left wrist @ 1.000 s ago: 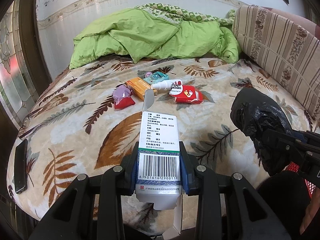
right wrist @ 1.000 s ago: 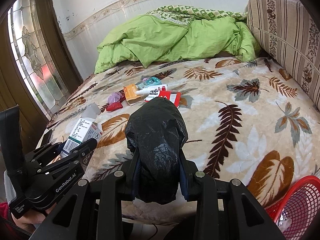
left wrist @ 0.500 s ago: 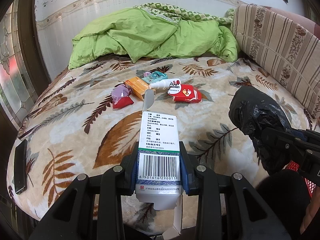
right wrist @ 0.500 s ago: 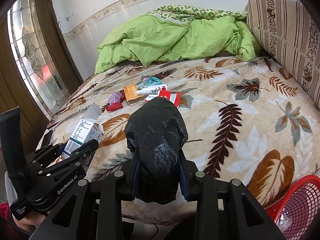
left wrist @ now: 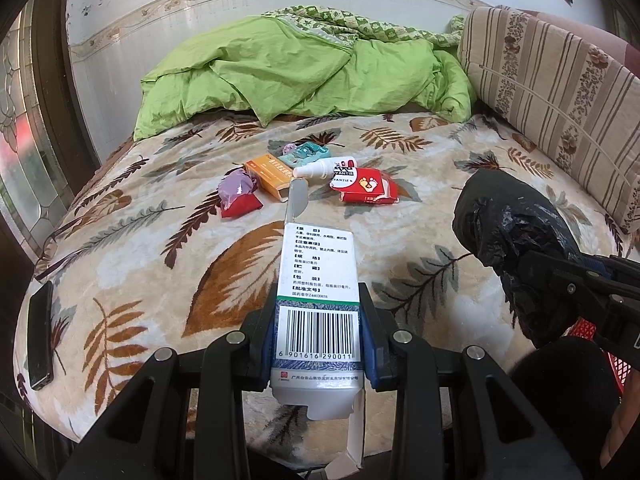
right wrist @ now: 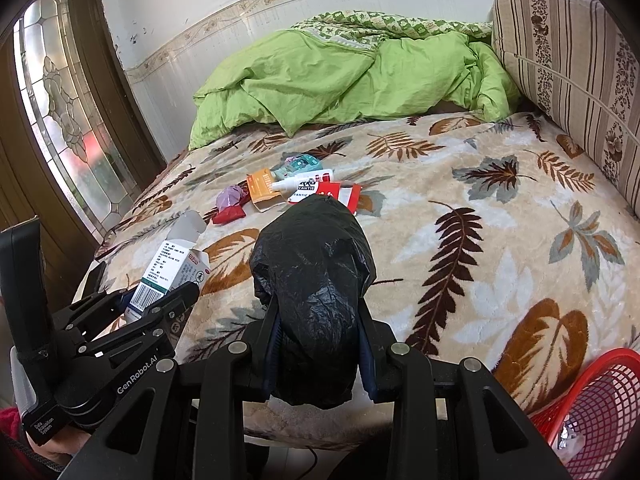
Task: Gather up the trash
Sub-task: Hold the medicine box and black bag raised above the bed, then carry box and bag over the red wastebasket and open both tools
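We grip a white box (left wrist: 318, 304) in our left claw (left wrist: 318, 336) and a black bag (right wrist: 316, 304) in our right claw (right wrist: 318, 356), while several wrappers (left wrist: 364, 186) beyond the box await collection on the bed (left wrist: 420, 216).

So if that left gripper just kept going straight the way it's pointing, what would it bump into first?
Probably the leaf-patterned blanket on the bed, short of the trash pile. The left gripper tilts downward, holding a white box that sticks out ahead and would touch first. Depth is hard to judge.

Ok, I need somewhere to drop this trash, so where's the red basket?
The red basket sits off the near edge of the bed, at the right wrist view's bottom right corner.
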### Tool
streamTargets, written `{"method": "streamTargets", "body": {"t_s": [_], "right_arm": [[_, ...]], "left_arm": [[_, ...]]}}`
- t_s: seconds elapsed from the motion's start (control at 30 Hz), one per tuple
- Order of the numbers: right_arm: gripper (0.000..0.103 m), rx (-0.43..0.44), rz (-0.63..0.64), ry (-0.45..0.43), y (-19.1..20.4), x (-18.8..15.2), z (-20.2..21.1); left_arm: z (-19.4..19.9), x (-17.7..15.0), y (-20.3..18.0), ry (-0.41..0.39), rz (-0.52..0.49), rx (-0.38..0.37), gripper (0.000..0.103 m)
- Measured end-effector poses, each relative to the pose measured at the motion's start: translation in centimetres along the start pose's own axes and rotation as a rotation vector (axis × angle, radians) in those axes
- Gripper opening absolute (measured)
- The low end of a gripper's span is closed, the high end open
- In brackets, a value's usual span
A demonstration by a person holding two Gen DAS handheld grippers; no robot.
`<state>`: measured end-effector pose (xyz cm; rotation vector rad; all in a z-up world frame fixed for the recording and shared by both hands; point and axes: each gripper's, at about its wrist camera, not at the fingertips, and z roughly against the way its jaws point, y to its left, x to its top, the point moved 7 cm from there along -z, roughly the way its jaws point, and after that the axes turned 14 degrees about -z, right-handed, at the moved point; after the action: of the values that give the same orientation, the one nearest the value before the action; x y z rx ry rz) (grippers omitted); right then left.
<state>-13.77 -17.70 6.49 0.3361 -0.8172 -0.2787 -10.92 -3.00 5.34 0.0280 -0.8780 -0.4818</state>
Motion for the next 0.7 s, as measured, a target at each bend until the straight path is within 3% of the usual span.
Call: {"method": "streamTargets", "body": {"t_s": [0.57, 0.7], "right_arm": [[0.034, 0.003, -0.027, -0.013, -0.4, 0.2, 1.0], [0.034, 0.0, -0.043, -0.023, -0.9, 0.5, 1.6]], "left_arm": [[0.5, -0.8, -0.5, 0.001, -0.022, -0.015, 0.033], [0.6, 0.7, -1.9, -0.005, -0.043, -0.039, 0.033]]}}
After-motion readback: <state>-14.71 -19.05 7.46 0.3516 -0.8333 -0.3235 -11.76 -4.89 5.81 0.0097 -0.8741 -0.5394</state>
